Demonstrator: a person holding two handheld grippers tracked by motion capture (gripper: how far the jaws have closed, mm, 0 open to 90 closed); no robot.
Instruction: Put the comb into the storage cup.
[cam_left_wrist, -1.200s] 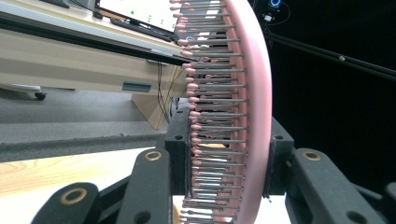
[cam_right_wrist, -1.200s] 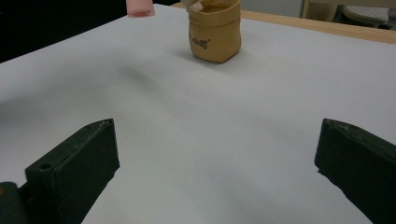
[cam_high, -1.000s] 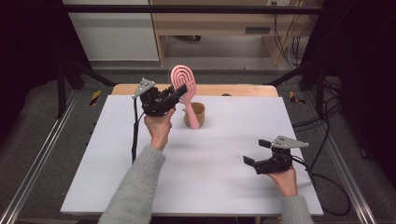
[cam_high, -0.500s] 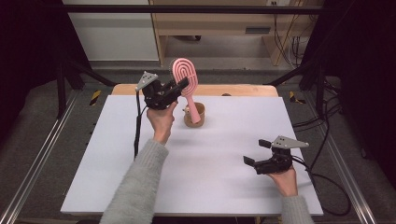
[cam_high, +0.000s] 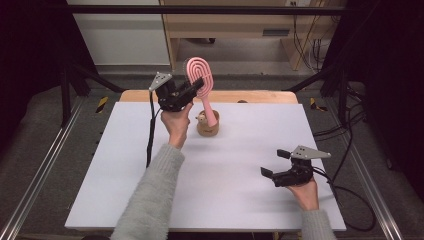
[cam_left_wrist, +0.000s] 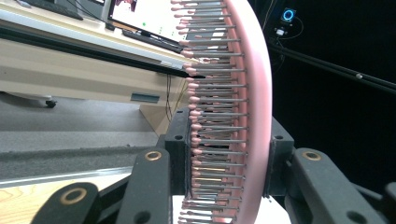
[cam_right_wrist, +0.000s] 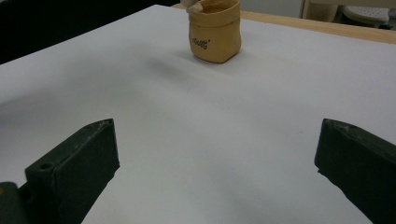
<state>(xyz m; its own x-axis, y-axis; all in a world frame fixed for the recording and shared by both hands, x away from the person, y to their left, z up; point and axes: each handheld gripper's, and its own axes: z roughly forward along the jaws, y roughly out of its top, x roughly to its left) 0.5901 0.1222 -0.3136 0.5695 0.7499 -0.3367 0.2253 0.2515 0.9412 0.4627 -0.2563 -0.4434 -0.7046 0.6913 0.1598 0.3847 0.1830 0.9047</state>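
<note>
A pink hairbrush (cam_high: 200, 80) stands nearly upright at the back of the table, its handle end reaching down to the small tan pouch (cam_high: 208, 125). My left gripper (cam_high: 191, 90) is shut on the brush's head; in the left gripper view the bristled head (cam_left_wrist: 229, 116) is clamped between the two black jaws. The tan pouch (cam_right_wrist: 215, 31) stands upright with something pale at its rim. My right gripper (cam_high: 274, 164) rests open near the table's front right, with nothing between its jaws and well apart from the pouch.
The white tabletop (cam_high: 150, 165) lies on a wooden board whose far edge (cam_high: 250, 96) shows behind the pouch. Metal frame rails (cam_high: 40, 175) run along both sides. Cables (cam_high: 350, 165) trail off the right side. A wooden desk (cam_high: 240, 30) stands beyond.
My left gripper has carried the brush a little to the right and turned it more upright, so its handle now meets the pouch. The right gripper has stayed still.
</note>
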